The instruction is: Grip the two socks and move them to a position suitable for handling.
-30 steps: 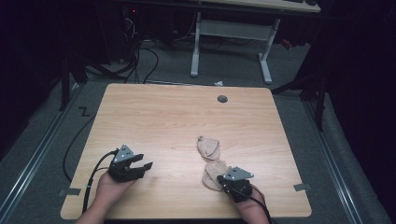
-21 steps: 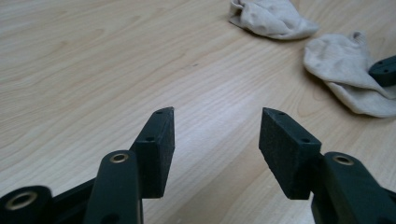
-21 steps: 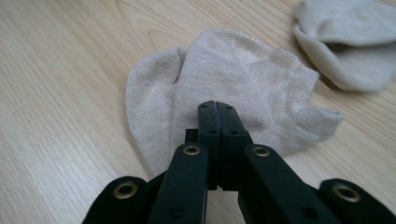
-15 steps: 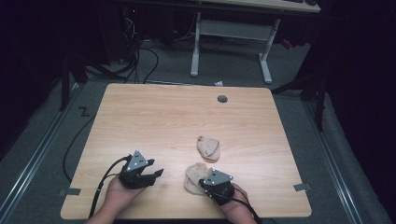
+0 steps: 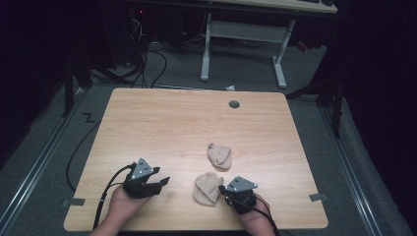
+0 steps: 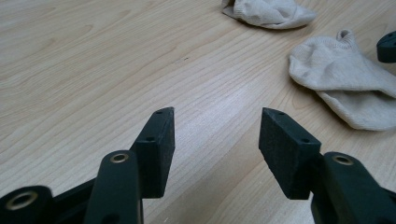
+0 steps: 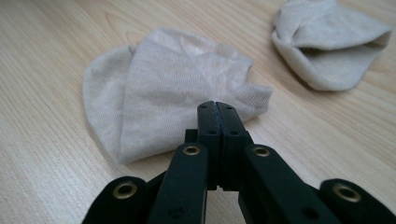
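I had the right gripper (image 7: 218,109) with its jaws pressed together on the edge of the near sock (image 7: 168,88), a soft beige ribbed-knit ankle sock lying flattened and partly folded on the near right of the pale wood-grain tabletop (image 5: 162,128). The left gripper (image 6: 215,140) waited to its left with jaws wide and nothing between them. The far sock (image 5: 219,156) sat crumpled just beyond, so I judged the pairing or folding barely begun, with both socks left to handle.
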### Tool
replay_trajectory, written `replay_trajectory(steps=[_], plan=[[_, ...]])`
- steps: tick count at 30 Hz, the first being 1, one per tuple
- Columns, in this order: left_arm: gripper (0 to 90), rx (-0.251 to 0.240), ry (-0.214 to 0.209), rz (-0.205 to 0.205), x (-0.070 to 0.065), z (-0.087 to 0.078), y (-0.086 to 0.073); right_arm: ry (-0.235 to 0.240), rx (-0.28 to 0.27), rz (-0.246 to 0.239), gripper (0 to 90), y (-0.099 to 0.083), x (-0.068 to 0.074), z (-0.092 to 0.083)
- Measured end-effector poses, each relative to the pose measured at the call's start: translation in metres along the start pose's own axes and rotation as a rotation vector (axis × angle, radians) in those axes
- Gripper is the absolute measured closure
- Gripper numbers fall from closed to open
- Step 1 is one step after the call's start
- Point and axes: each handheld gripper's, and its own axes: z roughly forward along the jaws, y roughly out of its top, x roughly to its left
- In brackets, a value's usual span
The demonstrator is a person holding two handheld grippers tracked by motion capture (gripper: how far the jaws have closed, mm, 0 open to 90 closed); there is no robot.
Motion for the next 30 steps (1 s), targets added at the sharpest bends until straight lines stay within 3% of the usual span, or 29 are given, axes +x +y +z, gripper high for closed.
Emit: replay_trajectory(steps=[4, 7, 11, 12, 14, 15, 16, 17, 20, 24, 27, 30], plan=[[46.1, -0.004, 0.006, -0.001, 0.000, -0.001, 0.000, 0.000, 0.021, -0.021, 89.5, 0.004, 0.003, 0.009], [46.2, -0.002, 0.014, -0.002, 0.002, -0.004, -0.001, -0.082, 0.055, -0.094, 88.8, 0.010, 0.001, 0.020], [46.7, -0.010, 0.023, -0.015, 0.007, -0.009, -0.005, -0.102, 0.043, -0.036, 85.7, 0.015, -0.017, 0.025], [46.7, -0.009, 0.030, -0.019, 0.009, -0.010, -0.006, -0.115, 0.010, -0.017, 82.2, 0.020, -0.018, 0.020], [46.7, -0.009, 0.037, -0.029, 0.012, -0.012, -0.008, -0.122, -0.003, -0.022, 80.3, 0.022, -0.016, 0.019], [46.7, -0.008, 0.042, -0.035, 0.013, -0.013, -0.009, -0.115, -0.023, -0.026, 77.0, 0.025, -0.012, 0.017], [46.7, -0.003, 0.048, -0.041, 0.015, -0.015, -0.011, -0.062, -0.056, -0.043, 70.8, 0.035, 0.002, 0.018], [46.7, -0.004, 0.053, -0.048, 0.016, -0.016, -0.013, -0.062, -0.056, -0.043, 70.8, 0.035, 0.002, 0.018], [46.7, 0.004, 0.066, -0.053, 0.018, -0.023, -0.018, 0.013, -0.065, -0.090, 63.5, 0.051, 0.027, 0.031], [46.6, -0.004, 0.083, -0.067, 0.018, -0.032, -0.023, 0.007, -0.032, -0.122, 60.2, 0.058, 0.038, 0.045], [46.6, -0.004, 0.090, -0.072, 0.020, -0.036, -0.026, 0.009, 0.014, -0.119, 58.9, 0.059, 0.038, 0.057], [46.7, -0.006, 0.088, -0.081, 0.020, -0.036, -0.026, 0.012, 0.056, -0.110, 63.0, 0.058, 0.036, 0.063]])
